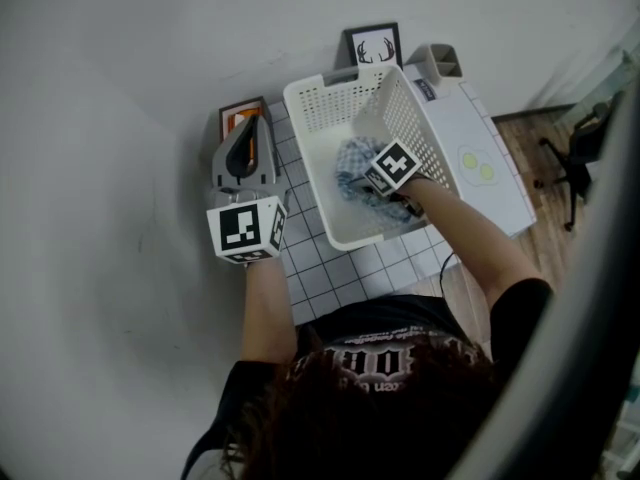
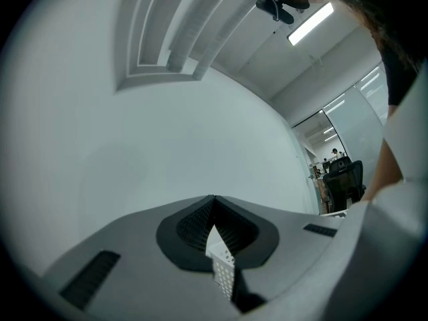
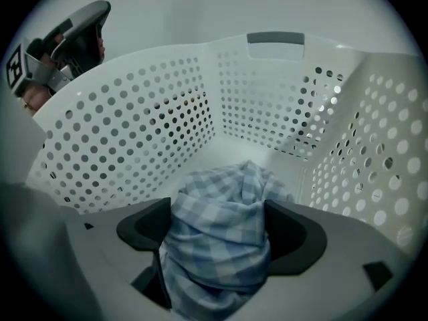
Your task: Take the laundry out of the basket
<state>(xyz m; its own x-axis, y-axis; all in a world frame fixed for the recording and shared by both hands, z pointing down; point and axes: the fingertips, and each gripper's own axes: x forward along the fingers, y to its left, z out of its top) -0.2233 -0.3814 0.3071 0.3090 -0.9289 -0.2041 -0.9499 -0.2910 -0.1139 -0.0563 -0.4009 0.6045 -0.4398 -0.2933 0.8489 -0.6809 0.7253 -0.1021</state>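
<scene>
A white perforated laundry basket stands on the checked tabletop. Inside it lies a bunched blue-and-white checked cloth. My right gripper reaches down into the basket, its marker cube above the cloth. In the right gripper view its jaws stand wide apart, and the cloth fills the gap between the pads of the right gripper. The basket wall rises around it. My left gripper hovers left of the basket, outside it, with its jaws together and holding nothing. From its own camera, the left gripper faces the bare wall.
A framed antler picture and a grey container stand behind the basket. A frame with an orange picture sits under the left gripper. A white appliance lies right of the basket. An office chair stands at far right.
</scene>
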